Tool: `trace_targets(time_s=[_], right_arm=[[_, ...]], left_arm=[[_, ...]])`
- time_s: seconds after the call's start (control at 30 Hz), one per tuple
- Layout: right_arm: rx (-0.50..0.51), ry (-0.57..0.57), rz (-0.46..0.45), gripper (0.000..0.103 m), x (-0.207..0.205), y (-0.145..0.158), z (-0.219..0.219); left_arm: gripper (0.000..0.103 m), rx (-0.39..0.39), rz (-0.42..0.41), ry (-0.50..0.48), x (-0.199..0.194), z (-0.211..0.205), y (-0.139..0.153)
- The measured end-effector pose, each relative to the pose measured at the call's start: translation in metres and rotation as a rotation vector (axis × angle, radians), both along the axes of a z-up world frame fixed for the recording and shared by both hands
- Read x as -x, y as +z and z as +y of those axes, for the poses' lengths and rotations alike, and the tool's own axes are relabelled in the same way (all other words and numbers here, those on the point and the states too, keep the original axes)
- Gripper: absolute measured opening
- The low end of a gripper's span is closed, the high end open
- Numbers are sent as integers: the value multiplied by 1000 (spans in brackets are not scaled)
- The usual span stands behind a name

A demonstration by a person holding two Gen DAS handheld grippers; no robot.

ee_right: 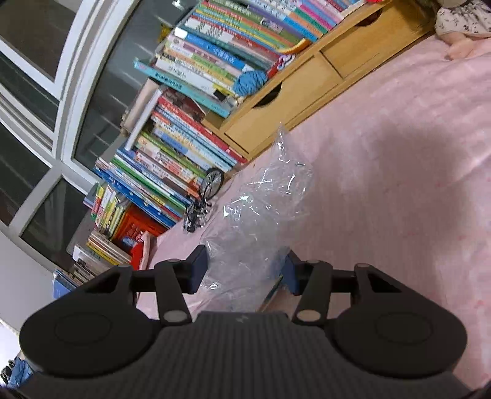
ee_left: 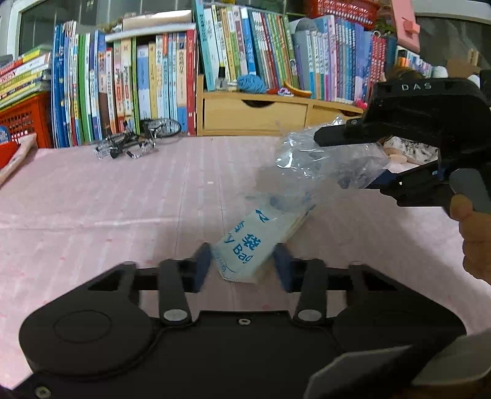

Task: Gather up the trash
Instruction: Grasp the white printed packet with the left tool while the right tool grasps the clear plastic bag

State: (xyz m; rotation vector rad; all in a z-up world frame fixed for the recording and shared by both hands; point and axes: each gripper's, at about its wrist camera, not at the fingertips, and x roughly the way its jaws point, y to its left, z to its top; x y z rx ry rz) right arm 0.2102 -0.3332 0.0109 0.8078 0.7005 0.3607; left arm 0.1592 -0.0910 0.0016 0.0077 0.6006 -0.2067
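Note:
A clear plastic bag (ee_left: 245, 242) with blue print stretches over the pink-covered table (ee_left: 92, 199). Its printed lower end sits between the blue pads of my left gripper (ee_left: 242, 267), which close on it from both sides. Its crumpled clear upper end runs up right into my right gripper (ee_left: 346, 162), whose jaws stand one above the other and clamp it. In the right wrist view the same crumpled plastic bag (ee_right: 260, 199) fills the gap of my right gripper (ee_right: 245, 270) and sticks out ahead of it. A hand (ee_left: 472, 239) holds the right gripper's handle.
A small model bicycle (ee_left: 138, 141) lies at the table's back left. Behind it stand rows of books (ee_left: 122, 86), a wooden drawer unit (ee_left: 254, 113) and a red crate (ee_left: 24, 119). A doll (ee_right: 463, 27) lies at the far right.

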Motion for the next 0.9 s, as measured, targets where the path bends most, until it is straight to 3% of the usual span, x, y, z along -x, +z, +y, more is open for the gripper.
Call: trace_targets(time_s=[0.07, 0.1, 0.17, 0.27, 0.43, 0.47, 0.53, 0.6, 0.73, 0.9], right_arm=[[1, -16, -15, 55, 5, 3, -4], [1, -21, -21, 55, 8, 4, -6], [-4, -30, -26, 56, 12, 6, -10], [10, -60, -42, 56, 19, 9, -15], [143, -191, -61, 56, 4, 12, -6], [199, -203, -63, 56, -2, 13, 1], [379, -226, -85, 56, -14, 16, 20], [522, -216, -91, 56, -24, 13, 38], [493, -50, -84, 54, -26, 6, 50], [402, 191, -97, 51, -17, 8, 61]], left_arm=[[18, 13, 13, -10, 4, 3, 3], [3, 22, 37, -13, 4, 4, 3], [4, 50, 89, -14, 4, 9, -2], [4, 36, 92, -9, 13, 12, -5], [19, 22, 73, -19, 30, 15, -3], [24, 20, 69, -19, 33, 16, -2], [47, 17, 53, -18, 38, 20, 0], [52, -3, 32, -17, 43, 23, 2], [72, -28, 18, -21, 47, 30, 3], [80, -41, 17, -28, 49, 33, 0]])
